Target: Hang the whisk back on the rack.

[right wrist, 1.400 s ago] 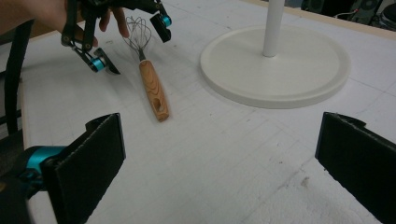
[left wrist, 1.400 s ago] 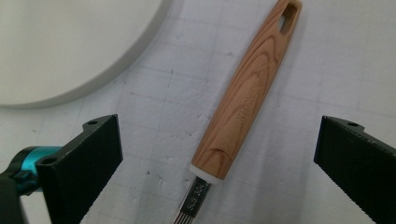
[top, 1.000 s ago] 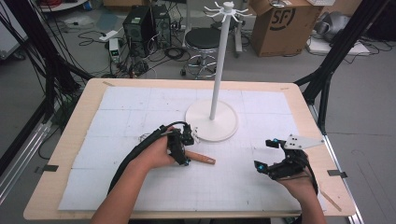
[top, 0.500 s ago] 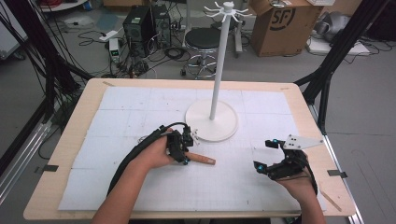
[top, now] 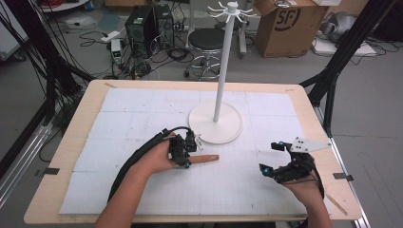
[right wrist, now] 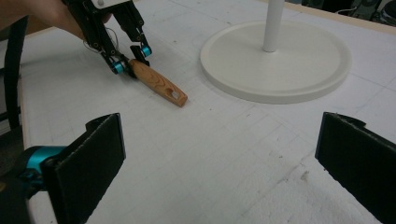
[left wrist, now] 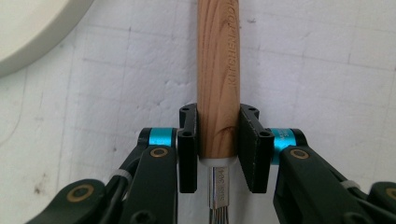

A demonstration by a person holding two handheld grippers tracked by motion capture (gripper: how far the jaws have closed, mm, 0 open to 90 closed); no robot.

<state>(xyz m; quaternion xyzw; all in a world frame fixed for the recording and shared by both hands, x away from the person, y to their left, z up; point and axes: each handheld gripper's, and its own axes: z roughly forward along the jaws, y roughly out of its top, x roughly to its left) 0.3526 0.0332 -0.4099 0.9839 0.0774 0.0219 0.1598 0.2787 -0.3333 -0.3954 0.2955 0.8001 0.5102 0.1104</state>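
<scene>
- Your left hand-held gripper [top: 186, 153] has just been closing, and its jaws now clamp the wooden handle [left wrist: 217, 79] of a kitchen tool near the end where the wood meets a white collar and a metal shank [left wrist: 218, 191].
- In the left gripper view the pads press on both sides of the handle, which runs straight ahead from between the jaws, with lettering along its right side.
- The handle lies low over the white mat [top: 142, 118] on the tabletop [top: 81, 123]; whether its far end touches the mat is hard to tell from here.
- The far end of the handle points away from your left hand-held gripper towards your right one, and has a small hole through it.
- The round white base [top: 216, 124] of the hook stand [top: 223, 57] sits just beyond your left hand-held gripper, near but apart from the handle.
- Your right hand-held gripper [top: 275, 159] rests well apart from the handle, jaws spread wide with nothing between them, facing the handle and the stand's base.
</scene>
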